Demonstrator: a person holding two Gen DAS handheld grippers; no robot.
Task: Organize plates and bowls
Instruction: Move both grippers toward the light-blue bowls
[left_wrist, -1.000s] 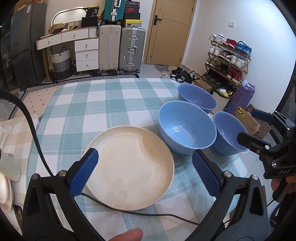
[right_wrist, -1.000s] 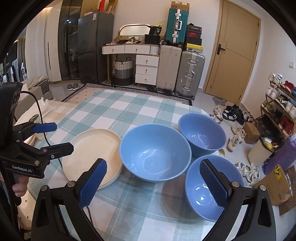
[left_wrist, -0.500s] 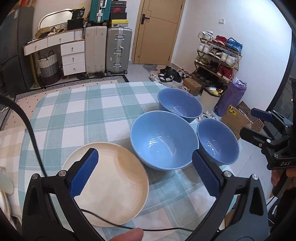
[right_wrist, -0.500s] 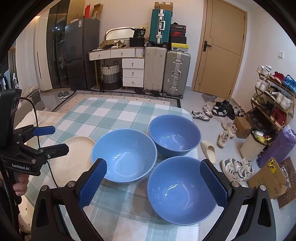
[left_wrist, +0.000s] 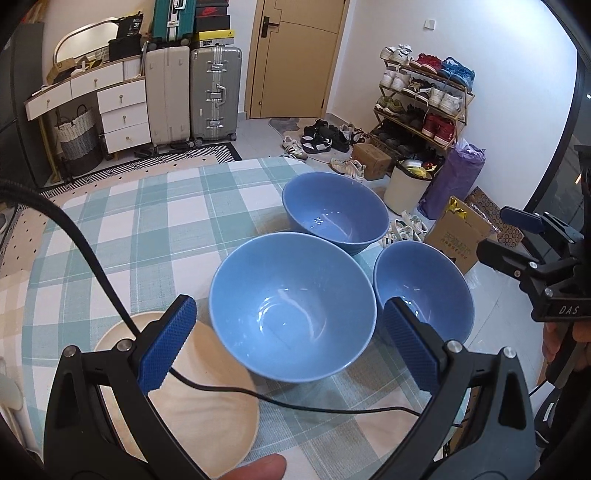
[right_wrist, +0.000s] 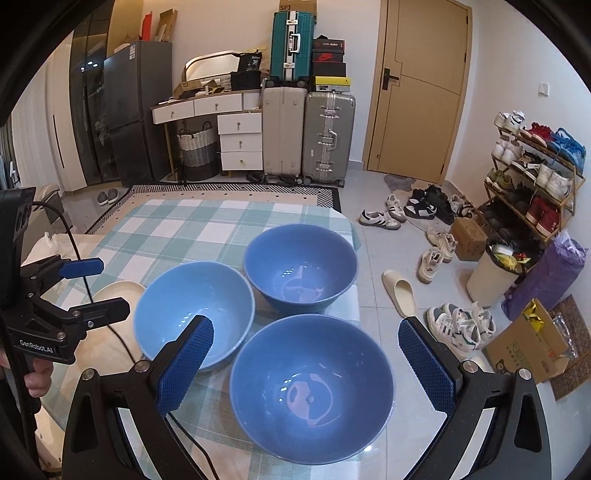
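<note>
Your left gripper (left_wrist: 284, 345) is released, jaws spread wide, framing the middle blue bowl (left_wrist: 291, 310) at frame centre. Your right gripper (right_wrist: 306, 365) is likewise released, straddling the nearest blue bowl (right_wrist: 310, 391), which sits at the tabletop (right_wrist: 207, 225) edge on the right. The far blue bowl (right_wrist: 300, 269) also borders that edge. The cream plate (left_wrist: 218, 417) lies lower left. Bare checked cloth fills the upper left.

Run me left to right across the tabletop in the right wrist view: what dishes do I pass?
Cream plate → lighter blue bowl → then the two darker blue bowls, whose spans overlap, the far bowl behind the near bowl. Both grippers are open and hold nothing.
</note>
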